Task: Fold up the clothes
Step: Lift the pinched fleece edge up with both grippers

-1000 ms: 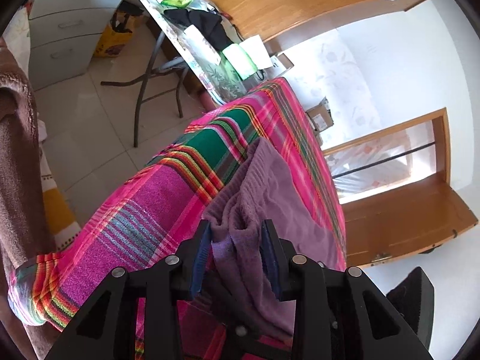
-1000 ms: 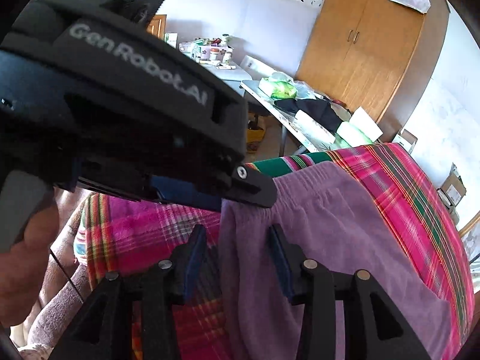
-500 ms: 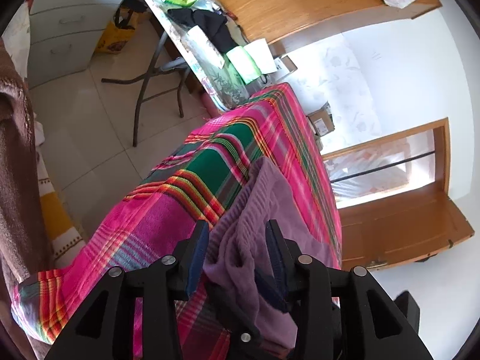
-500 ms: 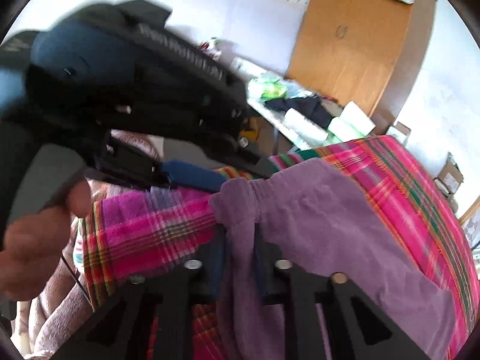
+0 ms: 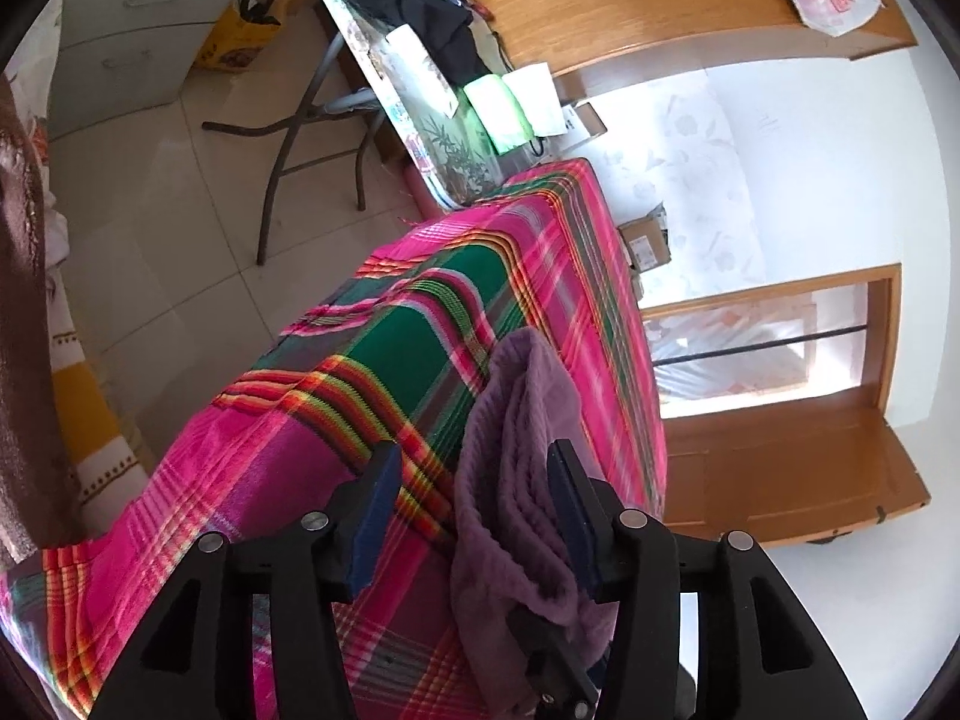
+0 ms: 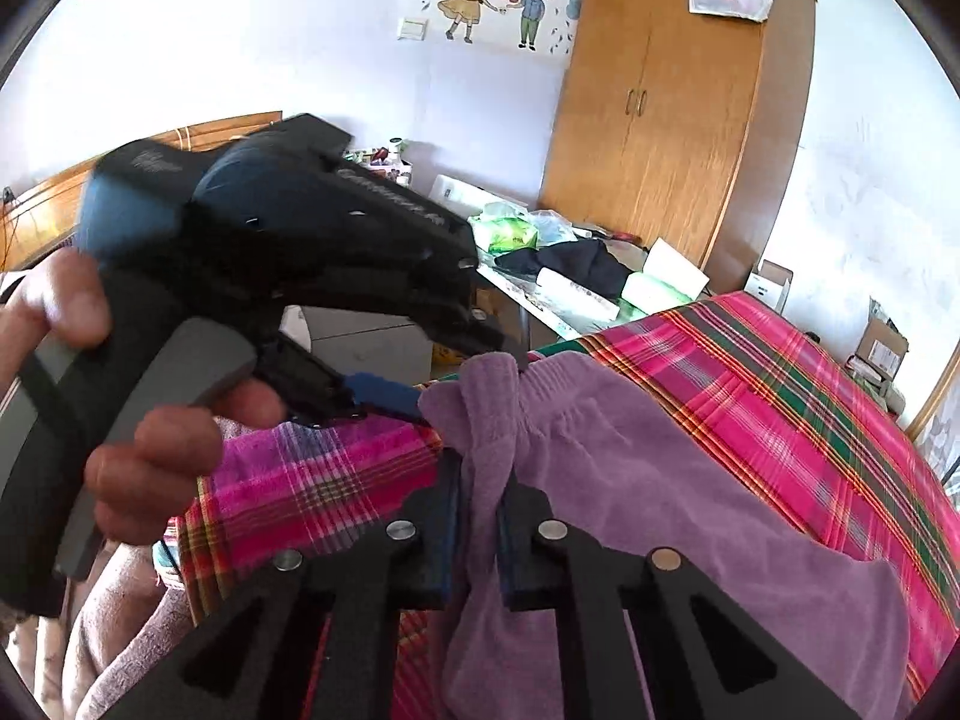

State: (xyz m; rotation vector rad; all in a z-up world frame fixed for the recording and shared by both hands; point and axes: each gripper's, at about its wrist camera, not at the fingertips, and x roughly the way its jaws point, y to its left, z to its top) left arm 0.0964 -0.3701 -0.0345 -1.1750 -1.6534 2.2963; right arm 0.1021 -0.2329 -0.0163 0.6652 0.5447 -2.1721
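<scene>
A purple garment (image 6: pixel 630 450) lies on a bed under a pink, green and red plaid cover (image 6: pixel 780 372), with one edge lifted. My right gripper (image 6: pixel 480 534) is shut on that raised edge, the fabric pinched between its blue pads. A hand holds my left gripper (image 6: pixel 462 372) just above and left of it, with the garment's corner between its spread fingers. In the left wrist view the left gripper (image 5: pixel 474 498) is open. There the purple garment (image 5: pixel 516 420) hangs in folds against its right finger, over the plaid cover (image 5: pixel 420 330).
A cluttered folding table (image 5: pixel 384 78) stands past the bed's far end, before a wooden wardrobe (image 6: pixel 660 120). White drawers (image 5: pixel 120 48) and tiled floor (image 5: pixel 180 210) lie left. Cardboard boxes (image 5: pixel 645 240) sit by the wall. A brown blanket (image 5: pixel 24 300) hangs at the left edge.
My right gripper closed on the garment's edge. My left gripper opened wider and drew back, so the fabric now rests loosely against one finger.
</scene>
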